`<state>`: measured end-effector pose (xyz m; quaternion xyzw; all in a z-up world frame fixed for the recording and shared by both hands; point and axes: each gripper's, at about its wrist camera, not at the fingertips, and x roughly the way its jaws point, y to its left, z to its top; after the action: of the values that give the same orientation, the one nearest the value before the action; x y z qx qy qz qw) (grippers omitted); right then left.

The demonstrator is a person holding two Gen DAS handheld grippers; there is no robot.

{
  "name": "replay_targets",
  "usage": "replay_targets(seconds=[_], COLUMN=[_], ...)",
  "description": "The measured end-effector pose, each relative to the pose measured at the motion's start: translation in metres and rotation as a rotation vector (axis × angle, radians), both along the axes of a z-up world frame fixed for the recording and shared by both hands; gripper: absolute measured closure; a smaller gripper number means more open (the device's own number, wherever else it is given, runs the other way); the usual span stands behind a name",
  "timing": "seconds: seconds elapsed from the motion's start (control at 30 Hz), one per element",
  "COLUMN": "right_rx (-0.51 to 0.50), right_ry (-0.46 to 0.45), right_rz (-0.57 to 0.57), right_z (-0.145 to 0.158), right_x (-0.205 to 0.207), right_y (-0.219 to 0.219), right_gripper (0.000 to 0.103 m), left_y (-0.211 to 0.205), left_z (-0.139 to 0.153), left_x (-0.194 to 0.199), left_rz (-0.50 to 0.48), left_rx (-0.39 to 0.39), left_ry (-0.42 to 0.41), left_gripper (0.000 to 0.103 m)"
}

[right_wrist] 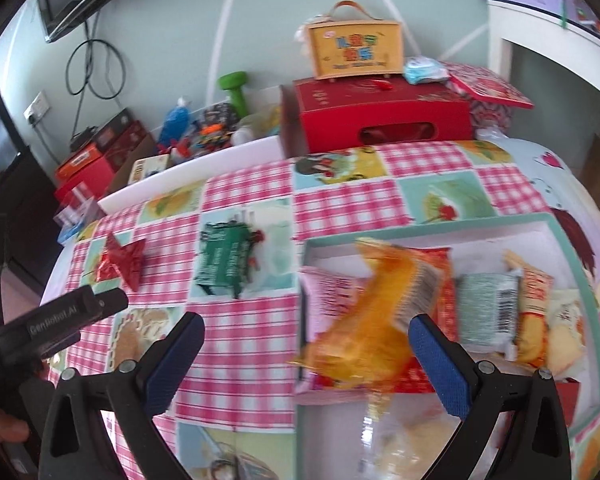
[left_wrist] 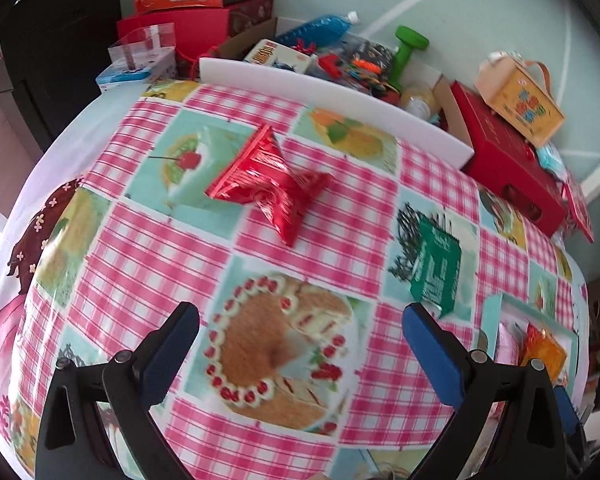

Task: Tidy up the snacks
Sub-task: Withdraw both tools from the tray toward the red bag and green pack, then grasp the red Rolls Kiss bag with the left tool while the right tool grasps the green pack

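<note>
A red snack packet (left_wrist: 268, 184) and a green snack packet (left_wrist: 436, 268) lie on the checked tablecloth; both also show in the right wrist view, the red packet (right_wrist: 122, 260) and the green packet (right_wrist: 224, 260). My left gripper (left_wrist: 300, 332) is open and empty above the cloth, short of both packets. My right gripper (right_wrist: 306, 340) is open over the mint-rimmed white tray (right_wrist: 420, 226). A blurred orange packet (right_wrist: 372, 320) hangs between its jaws above the tray, touching neither finger that I can see. Several packets lie in the tray.
A long white box (left_wrist: 340, 96) of toys and a green dumbbell (left_wrist: 408, 48) stand at the table's back edge. A red box (right_wrist: 380, 116) with a yellow carry case (right_wrist: 354, 46) on it stands at back right. Red boxes (left_wrist: 188, 20) are stacked back left.
</note>
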<state>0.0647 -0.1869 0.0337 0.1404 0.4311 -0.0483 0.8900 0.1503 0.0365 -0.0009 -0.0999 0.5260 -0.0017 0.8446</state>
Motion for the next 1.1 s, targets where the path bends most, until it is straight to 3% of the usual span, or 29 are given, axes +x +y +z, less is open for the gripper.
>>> replay_targets(seconds=[0.23,0.43,0.87,0.97,1.1], right_rx=[-0.048,-0.126,-0.065,-0.026,0.0], right_ry=[-0.031,-0.085,-0.111,-0.103,-0.057], right_rz=[0.05,0.028,0.083,0.106,0.133], right_z=[0.002,0.012,0.017,0.017,0.01], right_x=[0.007,0.003,0.006,0.013,0.032], right_y=[0.024,0.026,0.037,0.043,0.05], right_gripper=[0.0,0.0,0.001,0.005,0.018], left_y=[0.012,0.021,0.039,0.041,0.043], left_z=[-0.003,-0.002,0.001,-0.002,-0.003], left_x=[0.006,0.006,0.009,0.013,0.024], left_rz=[0.022,0.054,0.117,0.13,0.131], left_rx=[-0.037,-0.058,-0.073,-0.087,-0.128], left_ry=[-0.01,-0.024,-0.073,-0.066,-0.062], left_gripper=[0.002,0.002,0.002,0.002,0.002])
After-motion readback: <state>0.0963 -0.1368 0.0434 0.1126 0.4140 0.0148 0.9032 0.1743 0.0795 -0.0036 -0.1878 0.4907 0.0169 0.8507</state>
